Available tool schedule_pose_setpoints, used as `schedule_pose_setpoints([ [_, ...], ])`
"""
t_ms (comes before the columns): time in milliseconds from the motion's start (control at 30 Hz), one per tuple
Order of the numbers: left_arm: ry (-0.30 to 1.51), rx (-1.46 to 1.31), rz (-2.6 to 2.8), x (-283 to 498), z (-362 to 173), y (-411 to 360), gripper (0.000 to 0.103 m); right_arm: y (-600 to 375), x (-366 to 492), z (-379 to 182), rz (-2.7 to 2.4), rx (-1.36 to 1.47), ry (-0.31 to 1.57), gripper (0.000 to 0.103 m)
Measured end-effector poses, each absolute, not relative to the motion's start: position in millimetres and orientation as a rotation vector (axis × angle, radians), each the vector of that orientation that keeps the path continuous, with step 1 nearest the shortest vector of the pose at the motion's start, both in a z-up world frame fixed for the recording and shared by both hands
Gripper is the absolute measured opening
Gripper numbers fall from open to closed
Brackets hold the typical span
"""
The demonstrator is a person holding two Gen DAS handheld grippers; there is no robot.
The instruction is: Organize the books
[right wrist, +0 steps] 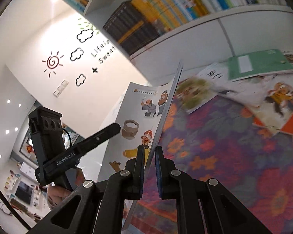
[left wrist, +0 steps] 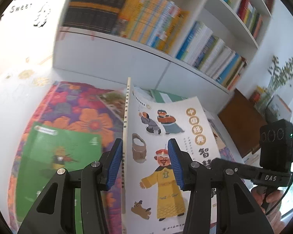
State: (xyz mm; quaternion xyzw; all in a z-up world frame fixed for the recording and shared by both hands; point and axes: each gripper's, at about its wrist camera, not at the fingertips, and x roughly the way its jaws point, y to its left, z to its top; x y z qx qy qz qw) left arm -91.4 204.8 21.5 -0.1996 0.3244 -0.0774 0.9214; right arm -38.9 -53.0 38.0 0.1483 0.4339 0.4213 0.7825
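Note:
A thin white picture book [left wrist: 156, 124] with cartoon figures on its cover stands upright in the air above the flowered cloth. It sits slanted between the blue pads of my left gripper [left wrist: 144, 156]: the spine lies against the left pad and the cover face meets the right pad. From the other side my right gripper [right wrist: 148, 156] is shut on the same book [right wrist: 134, 113] at its thin edge. In the right wrist view one black finger [right wrist: 107, 132] of the left gripper rests on the cover. A hand holds each gripper's handle.
A white bookshelf [left wrist: 111, 56] packed with upright books stands close behind. On the flowered cloth [right wrist: 224, 156] lie a green book [left wrist: 54, 156], another green book [right wrist: 259, 62] and several loose picture books [right wrist: 279, 97]. A plant [left wrist: 283, 74] stands at the far right.

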Motion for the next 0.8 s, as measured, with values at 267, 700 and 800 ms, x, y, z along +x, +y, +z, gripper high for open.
schedule_pose_setpoints([
  [267, 0.580, -0.418, -0.148, -118.7, 19.6, 270.2, 0.043, 16.7, -41.4, 23.7, 1.000, 0.277, 1.003, 0.010],
  [700, 0.697, -0.506, -0.050, -114.8, -34.6, 333.3, 0.043, 93.5, -41.3, -38.2, 1.056, 0.283, 1.122, 0.010],
  [800, 0.727, -0.495, -0.040, -111.1, -41.1, 331.9, 0.043, 91.3, -37.4, -51.3, 1.057, 0.334, 1.156, 0.011],
])
